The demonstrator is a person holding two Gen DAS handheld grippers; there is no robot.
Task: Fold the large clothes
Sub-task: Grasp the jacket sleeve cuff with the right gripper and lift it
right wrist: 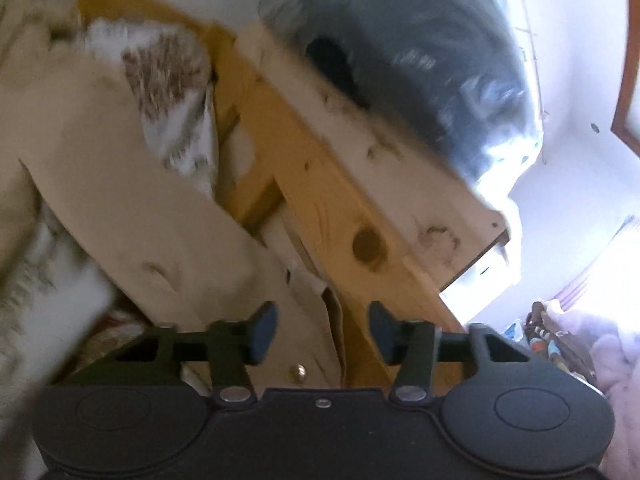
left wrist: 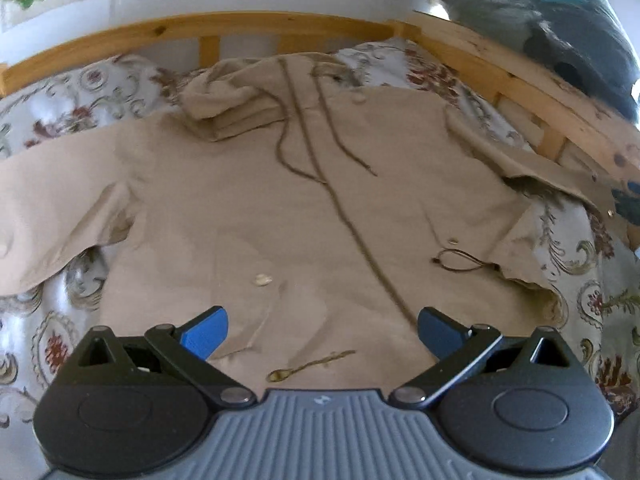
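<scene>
The beige jacket [left wrist: 248,200] lies spread front-up on the bed [left wrist: 52,104], hood bunched toward the wooden headboard rail [left wrist: 200,26] and both sleeves flung out to the sides over the floral bedcover. It looks like a thick, limp cotton shell — soft enough to drape and wrinkle, heavy enough that a single pinch will probably drag the rest rather than lift it cleanly. The loose drawcords [left wrist: 292,160] and the hem cord [left wrist: 460,262] are likely to snag or trail, so they seem poor places to hold. The left tool [left wrist: 322,330] hovers open over the lower hem, its blue pads apart and touching nothing. The right tool [right wrist: 322,330] is also open and empty, poised over the right sleeve's cuff [right wrist: 308,344] by its snap stud, close to the wooden side rail [right wrist: 320,184]. The cuff edge looks like the firmest grip — doubled, stitched cloth — for swinging that sleeve across the chest.
</scene>
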